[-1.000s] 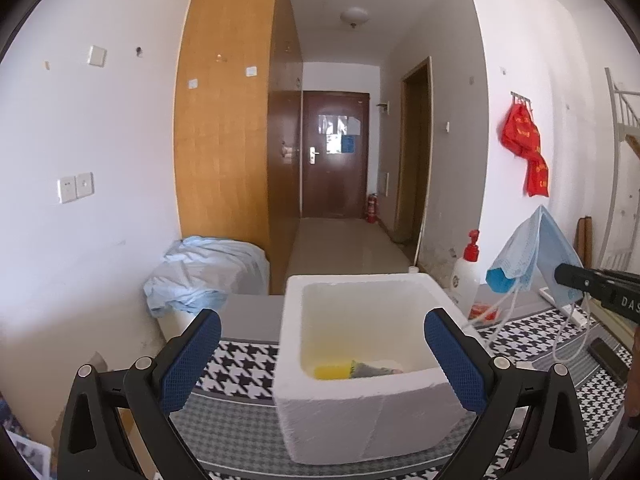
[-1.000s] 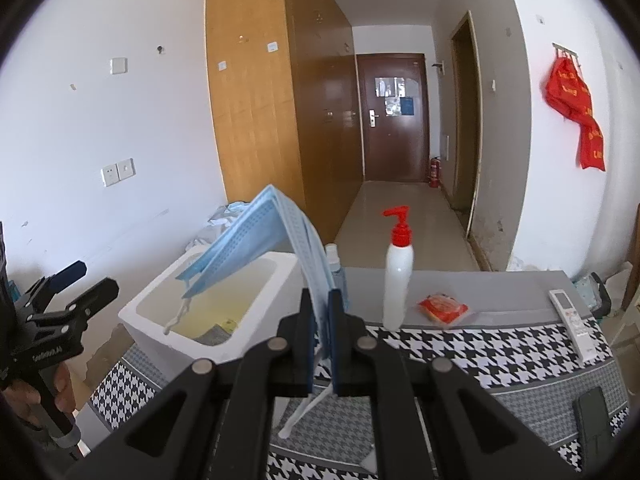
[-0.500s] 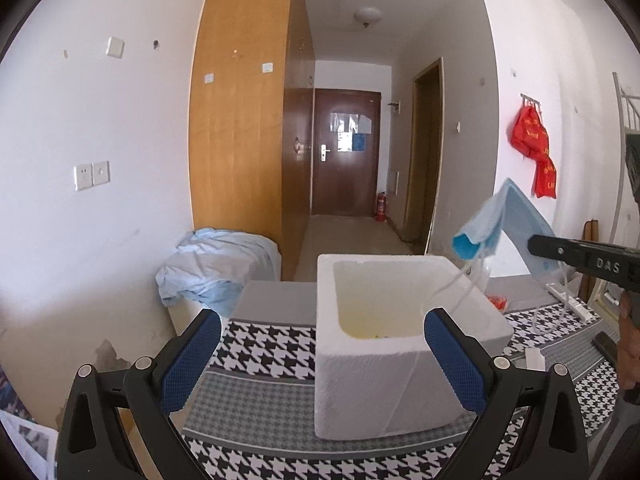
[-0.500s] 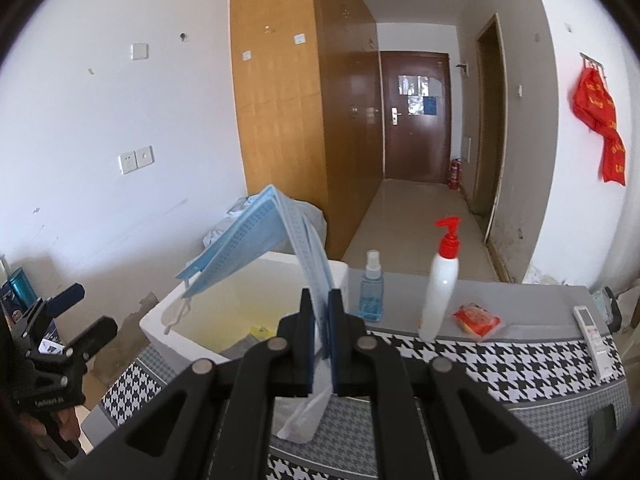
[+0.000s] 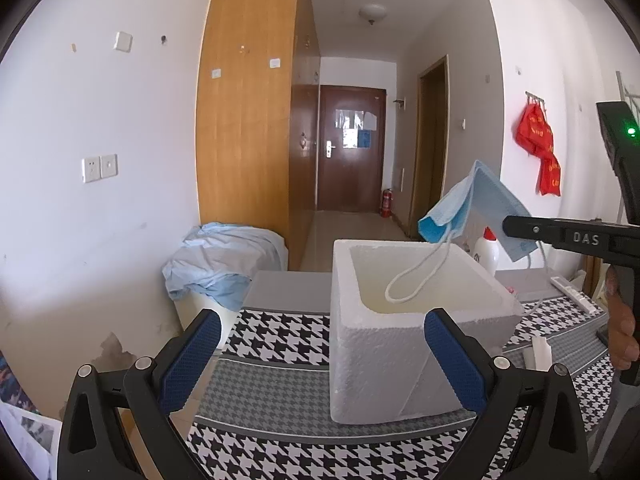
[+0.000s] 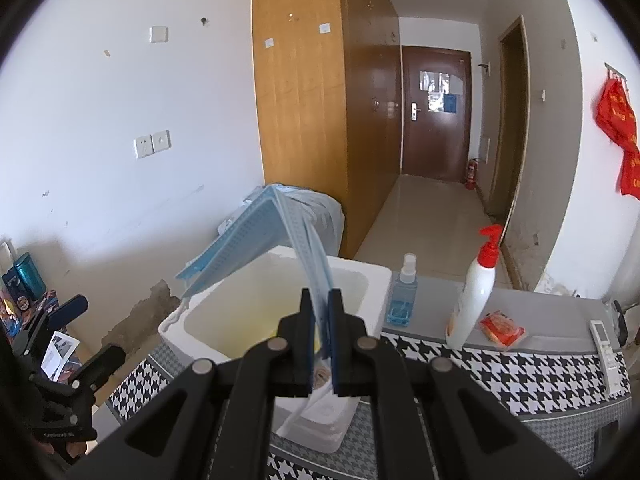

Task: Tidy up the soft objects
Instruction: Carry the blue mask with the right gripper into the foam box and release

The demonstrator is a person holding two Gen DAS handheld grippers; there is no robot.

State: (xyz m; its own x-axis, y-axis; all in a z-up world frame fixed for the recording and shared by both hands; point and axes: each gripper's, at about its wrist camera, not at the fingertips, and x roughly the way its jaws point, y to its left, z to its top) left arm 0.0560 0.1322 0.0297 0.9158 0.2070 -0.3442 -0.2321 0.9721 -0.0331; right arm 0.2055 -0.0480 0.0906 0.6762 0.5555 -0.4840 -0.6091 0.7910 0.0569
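1. Left wrist view: the left claw [image 5: 320, 356] is seen spread wide and empty before the white foam box [image 5: 404, 344] on the houndstooth-covered surface [image 5: 276, 336].
2. Right wrist view: the folded pale-blue face mask [image 6: 256, 248] is pinched in the closed right claw [image 6: 320, 328] above the box's opening.

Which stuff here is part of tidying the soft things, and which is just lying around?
In the job: blue pleated face mask, white foam box, right gripper pinching the mask.

Lying about: white pump bottle with red top, blue spray bottle, red packet, white remote.
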